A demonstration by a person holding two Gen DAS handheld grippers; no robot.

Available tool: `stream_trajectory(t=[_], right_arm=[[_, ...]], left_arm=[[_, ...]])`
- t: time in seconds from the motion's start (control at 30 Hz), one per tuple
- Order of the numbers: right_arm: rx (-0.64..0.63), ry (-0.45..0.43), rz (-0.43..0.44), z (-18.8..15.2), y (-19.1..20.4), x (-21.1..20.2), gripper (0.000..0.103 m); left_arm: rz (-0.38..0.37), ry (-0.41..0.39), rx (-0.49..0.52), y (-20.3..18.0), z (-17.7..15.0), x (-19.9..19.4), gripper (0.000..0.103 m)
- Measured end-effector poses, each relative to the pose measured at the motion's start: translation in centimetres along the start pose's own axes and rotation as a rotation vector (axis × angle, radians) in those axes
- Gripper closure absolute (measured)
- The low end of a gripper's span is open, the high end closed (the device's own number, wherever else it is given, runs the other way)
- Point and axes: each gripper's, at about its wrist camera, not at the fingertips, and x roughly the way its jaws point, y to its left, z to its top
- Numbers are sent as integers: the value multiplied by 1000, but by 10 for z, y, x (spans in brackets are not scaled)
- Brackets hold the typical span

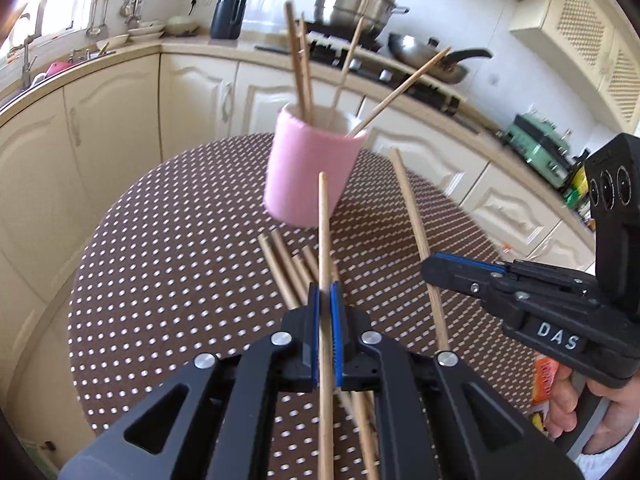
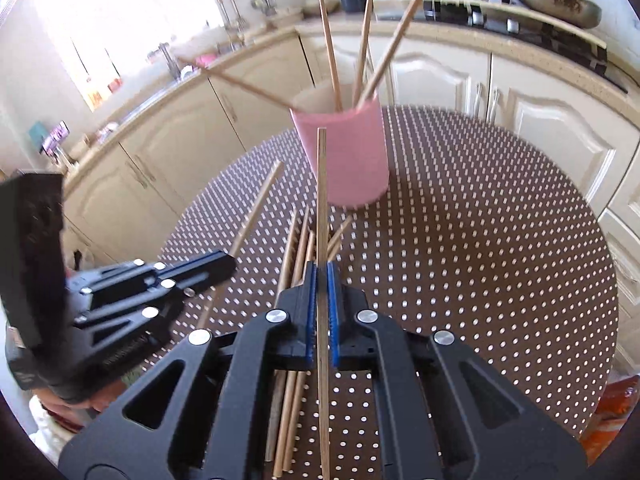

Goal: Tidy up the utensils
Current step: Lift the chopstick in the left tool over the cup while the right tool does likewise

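While each claw pinches one thin wooden chopstick, the left claw (image 1: 326, 304) grips its stick (image 1: 325, 240) between blue pads, and the right claw (image 2: 321, 292) clamps another (image 2: 321, 200) likewise. Beneath them, loose wooden chopsticks (image 2: 298, 248) lie bunched on the round brown white-dotted surface (image 2: 480, 240). Farther on stands a pink cylindrical cup (image 2: 348, 156) holding four chopsticks (image 2: 330, 48) upright, leaning apart.

One pink cup (image 1: 308, 176), four chopsticks in it (image 1: 298, 60), two hand-held grippers (image 1: 326, 292).
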Motion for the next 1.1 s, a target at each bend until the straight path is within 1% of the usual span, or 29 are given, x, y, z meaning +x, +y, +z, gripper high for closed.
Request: stream_trajectory(t=[0.07,0.27,0.4,0.53,0.7,0.83,0.9,0.97,1.03,1.1], right_arm=[[0,-37,9,4,0,-13,97],[-5,-118,29,18,7,-40,97],[-3,-160,40,24,10,-51,97],[-5,-214,41,34,11,-60,97],[-14,-283,45,52,15,-73,97],[-27,-321,49,67,13,-80,97],[-35,-341,46,76,12,-81,97],[-35,-363,47,83,9,-81,97],[-35,-376,54,92,6,-81,97],[-35,-396,51,100,4,-80,97]], left_arm=[[-16,-31,1,-4,0,-7,97],[-76,-160,17,-22,6,-26,97],[-110,-242,25,-31,11,-35,97],[-131,-319,27,-39,25,-42,97],[-124,-438,45,-50,45,-51,97],[-95,-515,55,-56,61,-51,97],[-92,-542,45,-56,71,-49,97],[-82,-593,44,-57,80,-47,97],[-78,-628,45,-55,88,-46,97],[-57,-680,55,-56,95,-40,97]])
